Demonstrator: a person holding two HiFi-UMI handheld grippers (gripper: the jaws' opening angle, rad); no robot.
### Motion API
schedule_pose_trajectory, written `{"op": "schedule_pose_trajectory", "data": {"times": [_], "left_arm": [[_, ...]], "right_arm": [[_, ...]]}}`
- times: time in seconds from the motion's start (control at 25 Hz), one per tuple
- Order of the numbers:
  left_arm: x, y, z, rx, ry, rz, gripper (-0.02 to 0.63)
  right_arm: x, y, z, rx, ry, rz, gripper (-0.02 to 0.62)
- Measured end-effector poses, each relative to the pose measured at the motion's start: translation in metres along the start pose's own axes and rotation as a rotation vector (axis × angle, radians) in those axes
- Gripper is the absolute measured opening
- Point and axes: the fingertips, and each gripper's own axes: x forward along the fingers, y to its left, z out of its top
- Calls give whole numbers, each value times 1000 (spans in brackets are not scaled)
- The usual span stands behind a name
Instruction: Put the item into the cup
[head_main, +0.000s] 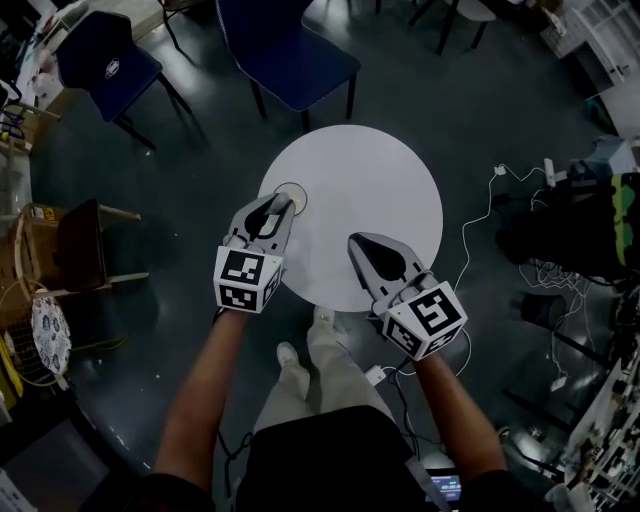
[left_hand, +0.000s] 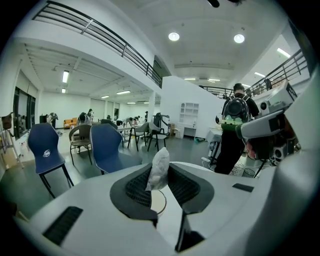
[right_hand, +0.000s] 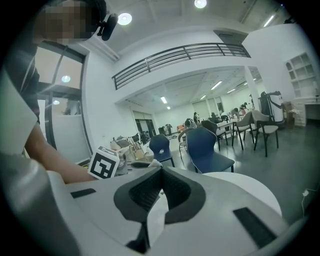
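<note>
The left gripper (head_main: 283, 205) is clamped on a small crumpled white packet (left_hand: 160, 167), which stands upright between its dark ribbed pads. It holds the packet just above the small round light-rimmed cup (head_main: 299, 195) near the left edge of the round white table (head_main: 380, 170). The right gripper (head_main: 356, 241) hangs over the table's near edge, well apart from the cup, its jaws pressed together on nothing.

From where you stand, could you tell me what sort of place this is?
Probably an open lab or office hall: blue chairs, a railed mezzanine overhead, loose cables beside the round white table.
</note>
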Motion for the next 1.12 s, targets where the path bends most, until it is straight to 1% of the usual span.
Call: {"op": "schedule_pose_trajectory", "data": {"times": [0.28, 0.52, 0.72, 0.84, 0.96, 1.12], "left_arm": [[29, 7, -31, -4, 55, 4, 94], [49, 14, -53, -10, 102, -9, 94], [63, 22, -67, 0, 126, 11, 95], [69, 25, -68, 2, 126, 7, 117], [73, 26, -70, 3, 126, -3, 152], [76, 30, -74, -5, 124, -3, 158]], "right_arm": [[1, -10, -24, 24, 28, -8, 6], [9, -12, -42, 54, 35, 3, 6], [12, -18, -54, 50, 53, 3, 6], [14, -24, -56, 55, 58, 0, 6], [18, -27, -58, 61, 63, -5, 6], [23, -29, -61, 62, 69, -1, 6]]}}
